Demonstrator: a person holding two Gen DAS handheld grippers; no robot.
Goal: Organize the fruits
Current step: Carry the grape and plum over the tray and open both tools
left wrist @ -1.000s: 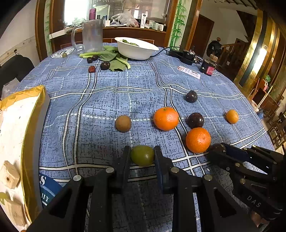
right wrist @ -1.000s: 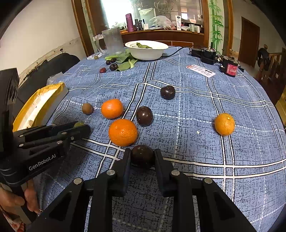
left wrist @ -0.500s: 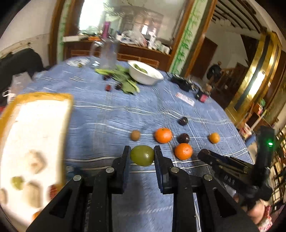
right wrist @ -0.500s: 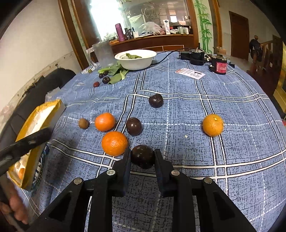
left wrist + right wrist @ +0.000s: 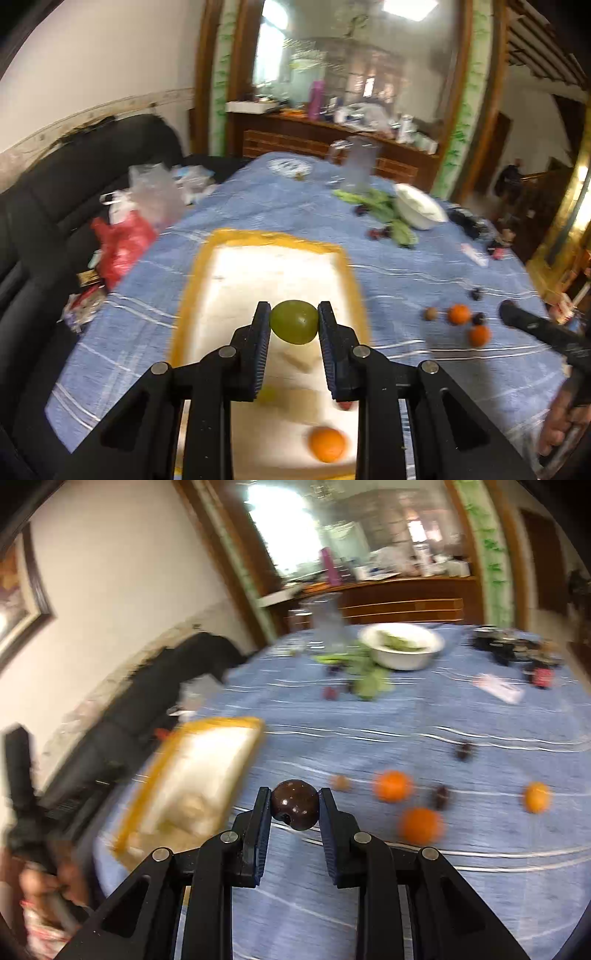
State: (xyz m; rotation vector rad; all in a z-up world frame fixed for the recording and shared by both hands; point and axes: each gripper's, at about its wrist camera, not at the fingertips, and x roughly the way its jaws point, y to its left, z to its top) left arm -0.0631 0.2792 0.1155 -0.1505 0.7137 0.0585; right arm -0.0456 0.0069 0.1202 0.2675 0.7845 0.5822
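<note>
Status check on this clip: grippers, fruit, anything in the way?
Left gripper shut on green fruit, above the yellow-rimmed tray. Right gripper shut on dark fruit, over the tablecloth. Nothing blocking the tray.

No text, label, brand, number or sign can be read in either view; motion blur smears everything. The white card (image 5: 499, 688) lying on the table (image 5: 406, 716) carries print, but it is too blurred to make out. The round printed patch (image 5: 290, 166) at the far end of the tablecloth and the bottles on the sideboard (image 5: 332, 129) are likewise illegible.
</note>
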